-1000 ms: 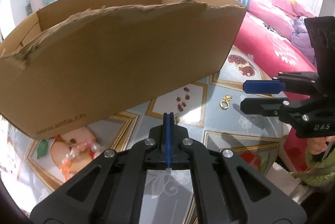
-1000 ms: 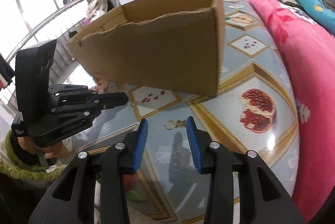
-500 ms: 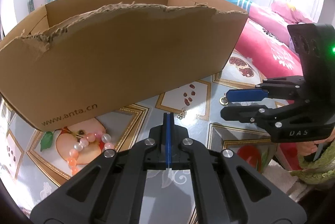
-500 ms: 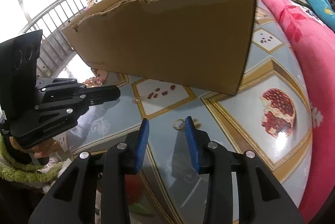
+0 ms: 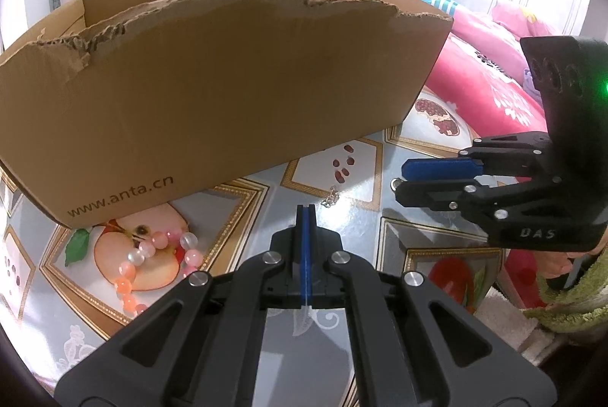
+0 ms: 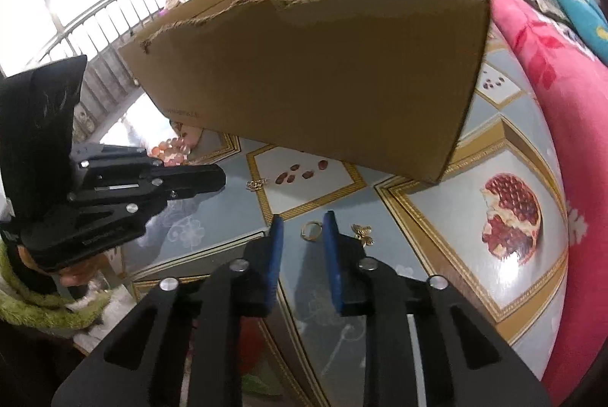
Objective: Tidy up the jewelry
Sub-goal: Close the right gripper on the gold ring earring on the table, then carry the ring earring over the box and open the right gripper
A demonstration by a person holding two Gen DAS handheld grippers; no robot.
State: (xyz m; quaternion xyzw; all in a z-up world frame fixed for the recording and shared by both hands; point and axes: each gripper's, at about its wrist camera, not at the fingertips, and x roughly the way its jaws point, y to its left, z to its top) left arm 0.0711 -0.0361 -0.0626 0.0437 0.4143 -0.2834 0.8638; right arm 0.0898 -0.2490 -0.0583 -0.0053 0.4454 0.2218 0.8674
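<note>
Gold ring [image 6: 311, 230]: light, stiff, slippery on glossy table [image 6: 429, 217]; my right gripper [image 6: 303, 230], jaws closing, still open around its band.

I cannot see inside the cardboard box [image 5: 212, 95]; its torn front wall hides the floor of it in both views. The bead bracelet [image 5: 152, 262] runs partly under the box at lower left. From the left wrist, my right gripper [image 5: 399, 181] covers all but a sliver of the ring [image 6: 311, 230]. The small chain [image 5: 331, 196] is too small to make out.
</note>
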